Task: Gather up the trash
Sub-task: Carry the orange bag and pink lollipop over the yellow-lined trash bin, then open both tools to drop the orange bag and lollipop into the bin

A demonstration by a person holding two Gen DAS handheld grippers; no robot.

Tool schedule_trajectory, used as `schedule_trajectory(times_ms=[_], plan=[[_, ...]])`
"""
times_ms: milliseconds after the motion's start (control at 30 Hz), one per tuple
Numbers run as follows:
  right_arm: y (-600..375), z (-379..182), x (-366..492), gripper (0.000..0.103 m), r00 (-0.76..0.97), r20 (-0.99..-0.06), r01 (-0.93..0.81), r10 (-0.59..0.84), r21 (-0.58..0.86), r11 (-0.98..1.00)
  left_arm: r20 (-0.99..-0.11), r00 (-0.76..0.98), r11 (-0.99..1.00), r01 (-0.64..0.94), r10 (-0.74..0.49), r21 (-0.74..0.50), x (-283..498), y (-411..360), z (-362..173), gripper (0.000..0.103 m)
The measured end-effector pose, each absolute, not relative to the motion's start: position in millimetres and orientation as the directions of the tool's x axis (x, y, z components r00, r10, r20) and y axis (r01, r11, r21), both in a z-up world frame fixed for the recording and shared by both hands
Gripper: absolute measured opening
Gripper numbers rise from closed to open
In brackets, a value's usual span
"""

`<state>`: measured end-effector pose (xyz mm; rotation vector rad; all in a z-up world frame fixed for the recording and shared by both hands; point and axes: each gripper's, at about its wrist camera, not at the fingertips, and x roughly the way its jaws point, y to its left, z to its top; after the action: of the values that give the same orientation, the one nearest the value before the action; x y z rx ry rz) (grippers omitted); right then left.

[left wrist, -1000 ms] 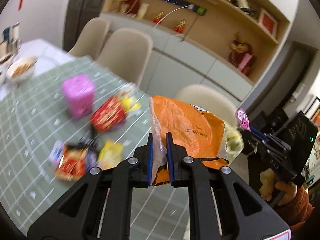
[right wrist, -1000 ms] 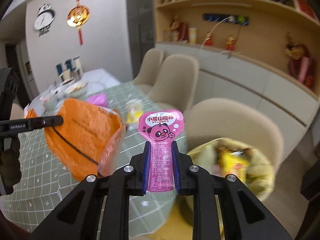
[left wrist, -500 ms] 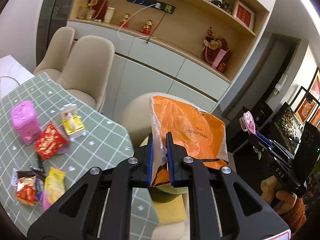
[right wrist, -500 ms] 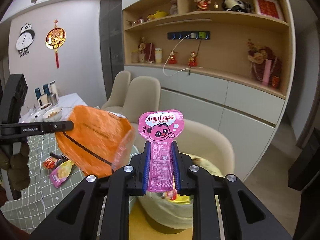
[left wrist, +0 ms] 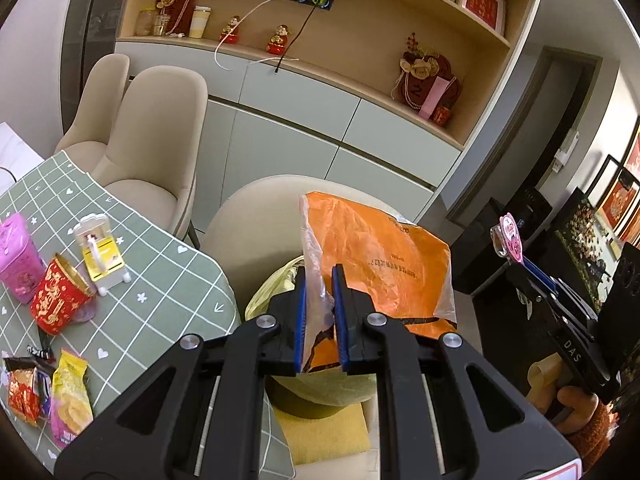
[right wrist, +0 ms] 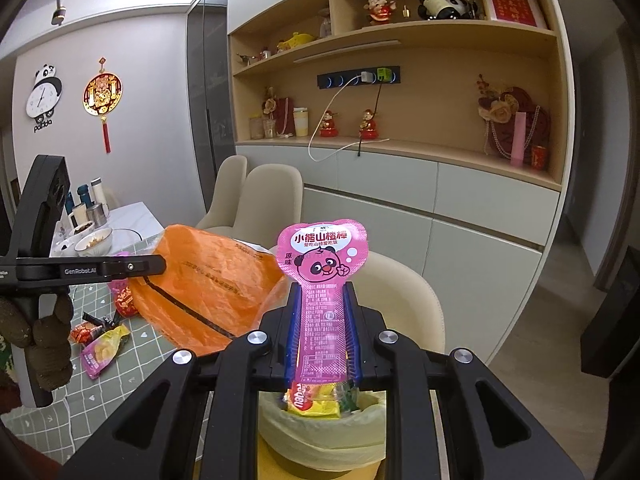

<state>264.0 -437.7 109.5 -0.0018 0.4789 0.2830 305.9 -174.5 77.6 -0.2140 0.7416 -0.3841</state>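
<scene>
Both claws have swung off the desk (left wrist: 168, 280) to above the lined bin (right wrist: 320, 432): left claw (left wrist: 319, 316) pinches the limp, light orange bag (left wrist: 384, 264) at its edge, right claw (right wrist: 322, 332) clamps the thin, slippery pink wrapper (right wrist: 322, 256) mid-stem.

Right gripper (right wrist: 322, 332) jaws clamp pink panda wrapper (right wrist: 323, 280) upright | bin (right wrist: 320, 432) with yellow-green liner directly below | orange bag (right wrist: 208, 284) held left, over surface (right wrist: 120, 380) edge
</scene>
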Motion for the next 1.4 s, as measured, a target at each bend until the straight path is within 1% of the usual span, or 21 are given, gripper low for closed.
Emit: schedule_trajectory(times_ms=[200,367,500,667,833,967,1167,1267,1333,1400], plan=[[-451,103,277,0.02,0.849,-0.448,-0.263,0.281,0.104,0.959,-0.634,0.668,0.921,0.261,-0.389,-0.289,321,-193,72,0.012],[-457,92,289,0.02,0.836,-0.465,-0.264,0.29,0.123,0.957,-0.655,0.672,0.938,0.232,-0.346,-0.257,340,-203,61,0.012],[-462,83,298,0.02,0.824,-0.485,-0.259,0.292,0.136,0.956,-0.719,0.627,0.952,0.253,-0.298,-0.173,359,-225,38,0.012],[-473,68,310,0.02,0.803,-0.522,-0.245,0.286,0.148,0.958,-0.792,0.54,0.945,0.298,-0.283,-0.134,374,-257,1,0.012],[-486,52,319,0.02,0.779,-0.559,-0.236,0.284,0.159,0.959,-0.83,0.475,0.933,0.331,-0.293,-0.14,385,-285,-24,0.012],[-492,37,328,0.02,0.756,-0.587,-0.231,0.289,0.174,0.957,-0.845,0.464,0.935,0.336,-0.265,-0.109,391,-299,-38,0.012],[-491,18,341,0.02,0.719,-0.615,-0.244,0.323,0.212,0.946,-0.845,0.459,0.939,0.32,-0.273,-0.129,394,-296,-40,0.013],[-484,11,349,0.02,0.701,-0.625,-0.265,0.343,0.218,0.939,-0.843,0.459,0.943,0.296,-0.279,-0.152,396,-290,-37,0.022],[-479,6,355,0.02,0.686,-0.633,-0.283,0.359,0.223,0.933,-0.835,0.455,0.939,0.284,-0.311,-0.195,397,-285,-33,0.036],[-471,1,362,0.02,0.669,-0.642,-0.301,0.374,0.227,0.926,-0.82,0.472,0.938,0.274,-0.323,-0.211,395,-279,-27,0.04]])
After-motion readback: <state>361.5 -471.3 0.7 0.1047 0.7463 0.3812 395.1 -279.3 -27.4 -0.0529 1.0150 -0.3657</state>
